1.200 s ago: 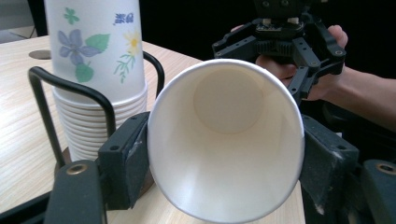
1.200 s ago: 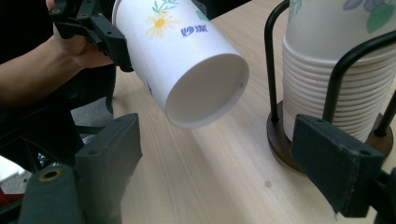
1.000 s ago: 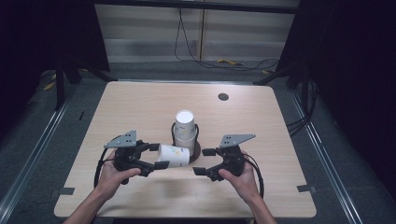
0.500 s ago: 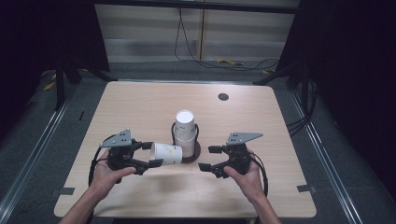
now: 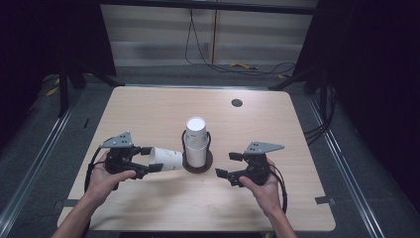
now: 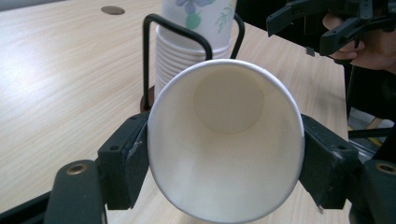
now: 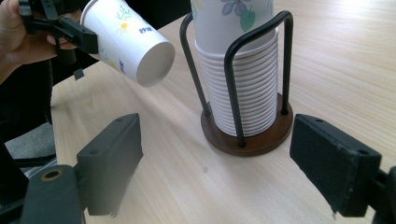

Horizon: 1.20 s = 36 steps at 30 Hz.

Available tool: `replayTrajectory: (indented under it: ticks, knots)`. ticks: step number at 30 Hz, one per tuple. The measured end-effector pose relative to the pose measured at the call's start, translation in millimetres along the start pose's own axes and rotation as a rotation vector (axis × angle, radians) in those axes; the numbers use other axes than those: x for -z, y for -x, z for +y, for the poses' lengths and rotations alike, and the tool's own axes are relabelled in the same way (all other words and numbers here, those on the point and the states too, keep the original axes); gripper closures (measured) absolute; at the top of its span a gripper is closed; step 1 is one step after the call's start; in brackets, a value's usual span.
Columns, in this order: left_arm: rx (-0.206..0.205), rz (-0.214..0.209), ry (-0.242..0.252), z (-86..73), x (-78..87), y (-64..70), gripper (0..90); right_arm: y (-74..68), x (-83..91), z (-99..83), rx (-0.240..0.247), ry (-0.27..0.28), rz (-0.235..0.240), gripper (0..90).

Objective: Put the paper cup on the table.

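A white paper cup with a flower print [image 5: 171,159] lies sideways in the air, its base toward the stack. My left gripper [image 5: 151,158] is shut on it near the rim. In the left gripper view I look into the cup's open mouth [image 6: 224,140], pinched between both jaws. A tall stack of the same cups [image 5: 196,141] stands upside down in a black wire holder on a round wooden base [image 5: 198,167] at mid table. My right gripper [image 5: 226,164] stands open to the right of the holder; its view shows the stack [image 7: 238,84] between the spread jaws and the held cup [image 7: 126,39] at upper left.
A dark round grommet [image 5: 236,103] sits in the table near its far right edge. Bare wood lies on all sides of the holder. Cables run on the floor behind the table, and dark floor rails flank it.
My left gripper has drawn the cup leftward, away from the stack. My right gripper has shifted to the right and a little farther from me, still open.
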<state>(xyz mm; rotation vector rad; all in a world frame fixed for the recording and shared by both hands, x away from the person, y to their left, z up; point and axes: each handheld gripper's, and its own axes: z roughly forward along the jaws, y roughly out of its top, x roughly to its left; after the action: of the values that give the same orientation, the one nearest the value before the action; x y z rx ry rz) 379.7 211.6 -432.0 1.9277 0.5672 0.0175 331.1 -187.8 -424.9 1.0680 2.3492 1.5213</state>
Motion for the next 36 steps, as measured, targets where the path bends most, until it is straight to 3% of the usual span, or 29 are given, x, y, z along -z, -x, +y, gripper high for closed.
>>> replayTrajectory:
  ticks: [8,15,27,31,34,36]
  knots:
    - [0.003,0.056,-0.061,3.3,9.7,-10.4,26.8,5.1,3.2,-7.0,-0.015,0.004,-0.002,16.6]
    - [0.015,0.074,-0.095,7.8,11.8,-15.1,26.7,5.2,9.0,-8.7,-0.013,0.006,-0.010,16.6]
    - [-0.033,0.121,-0.166,24.4,16.6,-13.9,26.6,4.2,12.9,-7.3,-0.011,0.018,-0.022,17.0]
    - [-0.021,0.121,-0.203,27.7,17.6,-20.9,26.5,3.9,11.4,-7.1,-0.009,0.017,-0.022,17.2]
    - [-0.025,0.154,-0.240,29.3,17.1,-24.9,26.3,4.3,10.2,-7.1,-0.008,0.013,-0.022,17.2]
    - [0.002,0.151,-0.251,29.0,16.5,-27.6,26.3,4.7,10.2,-7.2,-0.010,0.013,-0.020,17.2]
